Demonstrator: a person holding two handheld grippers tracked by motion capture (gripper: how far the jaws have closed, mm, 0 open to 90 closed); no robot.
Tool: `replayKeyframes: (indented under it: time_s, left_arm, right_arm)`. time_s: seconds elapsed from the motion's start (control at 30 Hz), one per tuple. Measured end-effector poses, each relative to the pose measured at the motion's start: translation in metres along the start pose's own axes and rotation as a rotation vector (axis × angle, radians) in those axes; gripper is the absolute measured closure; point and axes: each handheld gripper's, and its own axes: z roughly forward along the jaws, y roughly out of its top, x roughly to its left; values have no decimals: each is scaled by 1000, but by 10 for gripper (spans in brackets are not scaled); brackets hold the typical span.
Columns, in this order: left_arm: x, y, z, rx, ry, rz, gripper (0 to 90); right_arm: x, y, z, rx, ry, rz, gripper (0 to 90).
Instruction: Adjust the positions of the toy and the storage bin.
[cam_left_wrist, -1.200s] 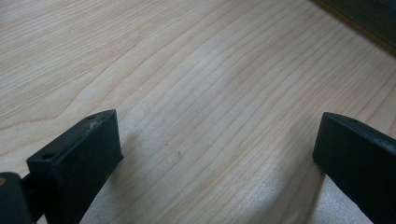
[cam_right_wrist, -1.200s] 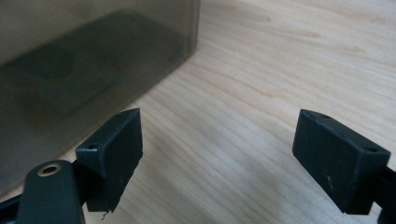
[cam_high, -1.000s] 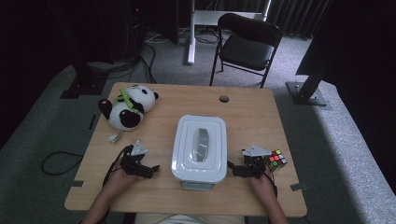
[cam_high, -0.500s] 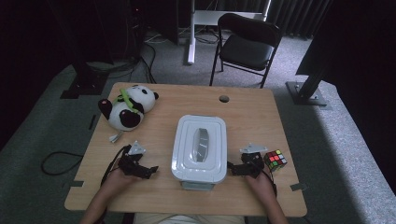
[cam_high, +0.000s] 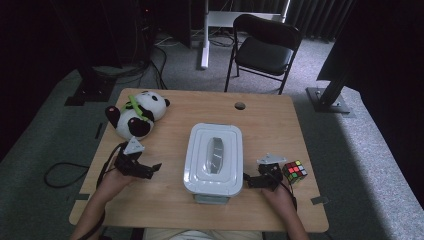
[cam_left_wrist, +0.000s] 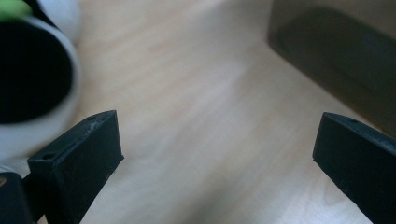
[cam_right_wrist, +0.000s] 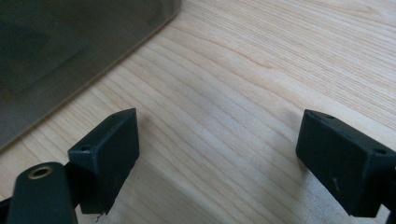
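A white lidded plastic box sits in the middle of the wooden table. My left gripper rests on the table to the box's left, open, with bare wood between its jaws; its own view puts it between the panda's blurred edge and the box's dark side. My right gripper lies at the box's right front corner, open and holding nothing. In the right gripper view the box wall is at upper left.
A plush panda lies at the table's left rear. A colour cube stands just right of my right gripper. A cable hole marks the far edge. A black chair stands beyond the table.
My left gripper has shifted slightly left and back, away from the box. The right gripper has barely moved. Both stay open.
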Motion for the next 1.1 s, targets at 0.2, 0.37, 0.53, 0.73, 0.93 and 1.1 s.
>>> replayKeyframes:
  time_s: [0.2, 0.37, 0.53, 0.73, 0.93, 1.1]
  left_arm:
    - [23, 22, -9, -53, 9, -17, 19]
    - [48, 40, -12, -79, 39, -34, 19]
    - [75, 51, -7, -84, 86, -73, 36]
    - [105, 61, 6, -80, 122, -136, 36]
    - [137, 66, 21, -74, 170, -209, 36]
    - [156, 67, 37, -54, 191, -261, 36]
  right_arm:
    - [0, 0, 0, 0, 0, -1, 130]
    - [0, 0, 0, 0, 0, -2, 130]
    - [0, 0, 0, 0, 0, -1, 130]
    - [0, 0, 0, 0, 0, -1, 130]
    - [0, 0, 0, -1, 0, -1, 131]
    - [0, 0, 0, -2, 0, -2, 130]
